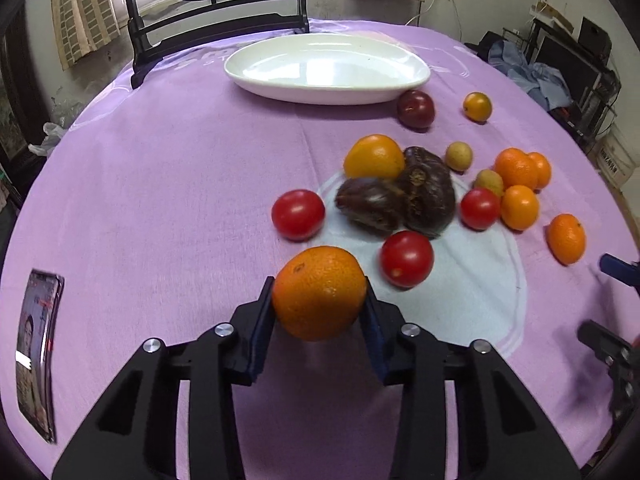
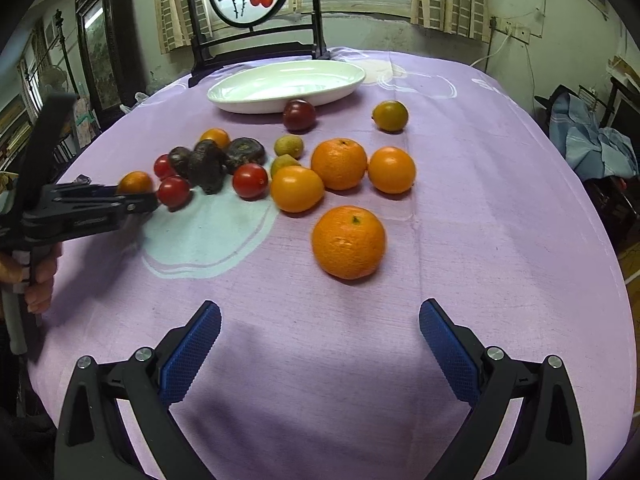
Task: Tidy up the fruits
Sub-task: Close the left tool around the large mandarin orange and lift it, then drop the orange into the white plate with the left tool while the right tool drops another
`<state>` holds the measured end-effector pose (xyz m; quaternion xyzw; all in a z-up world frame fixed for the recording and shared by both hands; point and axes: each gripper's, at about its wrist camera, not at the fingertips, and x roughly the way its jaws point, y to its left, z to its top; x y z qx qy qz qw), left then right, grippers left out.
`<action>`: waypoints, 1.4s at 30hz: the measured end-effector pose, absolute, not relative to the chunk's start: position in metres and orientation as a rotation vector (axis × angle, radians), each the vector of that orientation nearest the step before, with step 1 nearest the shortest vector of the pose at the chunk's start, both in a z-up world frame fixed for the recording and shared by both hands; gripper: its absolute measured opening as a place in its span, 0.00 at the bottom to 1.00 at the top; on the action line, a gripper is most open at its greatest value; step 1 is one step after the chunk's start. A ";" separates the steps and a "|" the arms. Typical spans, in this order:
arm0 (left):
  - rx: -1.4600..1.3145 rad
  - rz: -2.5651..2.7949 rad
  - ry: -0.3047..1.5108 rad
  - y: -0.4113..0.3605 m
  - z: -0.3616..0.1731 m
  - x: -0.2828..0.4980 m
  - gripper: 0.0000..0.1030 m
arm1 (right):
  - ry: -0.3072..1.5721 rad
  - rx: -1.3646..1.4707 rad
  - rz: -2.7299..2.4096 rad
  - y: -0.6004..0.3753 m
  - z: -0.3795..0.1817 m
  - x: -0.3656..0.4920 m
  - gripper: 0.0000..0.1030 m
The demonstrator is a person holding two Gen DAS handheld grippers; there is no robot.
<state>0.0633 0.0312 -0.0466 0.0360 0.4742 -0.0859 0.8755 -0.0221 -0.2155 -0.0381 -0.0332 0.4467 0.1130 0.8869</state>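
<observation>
Left gripper (image 1: 319,300) clamps orange (image 1: 320,293) near pad tips; could squirt out en route to plate (image 1: 326,68). Right gripper (image 2: 320,344) wide open, empty.

round table under purple cloth (image 2: 460,200), white oval dish (image 2: 280,84) near far edge, dark framed screen stand (image 2: 256,52) at far edge behind it, oranges, red tomatoes, dark fruits scattered mid-tabletop, phone (image 1: 36,352) by left edge
</observation>
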 end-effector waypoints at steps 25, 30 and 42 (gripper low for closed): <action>0.040 -0.256 0.883 0.032 0.021 0.069 0.38 | 0.799 -0.174 0.320 -0.181 0.014 0.048 0.42; 0.036 -0.199 0.819 0.010 0.049 0.160 0.38 | 0.704 -0.191 0.348 -0.148 0.029 0.122 0.42; -0.051 -0.060 1.036 0.000 -0.025 0.304 0.42 | 0.929 -0.092 0.323 -0.128 -0.029 0.250 0.55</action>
